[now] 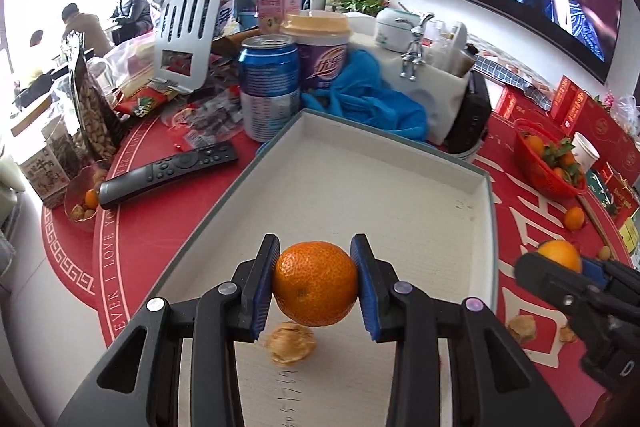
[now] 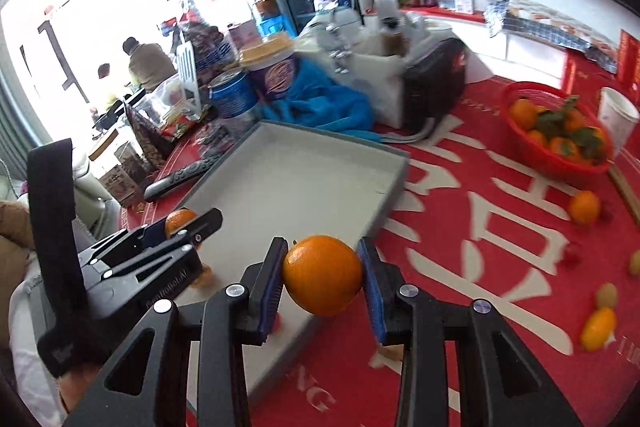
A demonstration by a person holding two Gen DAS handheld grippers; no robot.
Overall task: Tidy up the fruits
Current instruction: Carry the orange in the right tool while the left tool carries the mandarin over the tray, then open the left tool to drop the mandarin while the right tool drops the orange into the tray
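Note:
My left gripper (image 1: 315, 285) is shut on a mandarin (image 1: 315, 283) and holds it over the near part of the grey tray (image 1: 486, 187). A dried husk fruit (image 1: 290, 343) lies on the tray floor under it. My right gripper (image 2: 323, 277) is shut on an orange (image 2: 323, 273) just above the tray's right rim (image 2: 396, 183). The right gripper also shows in the left wrist view (image 1: 576, 263), and the left gripper in the right wrist view (image 2: 180, 223).
A red basket (image 2: 516, 95) of mandarins stands at the far right beside a white paper cup (image 2: 618, 115). Loose small fruits (image 2: 584, 207) lie on the red tablecloth. A remote (image 1: 168, 171), a blue can (image 1: 270, 87), a purple cup (image 1: 320, 47) and snack bags crowd the tray's far and left sides.

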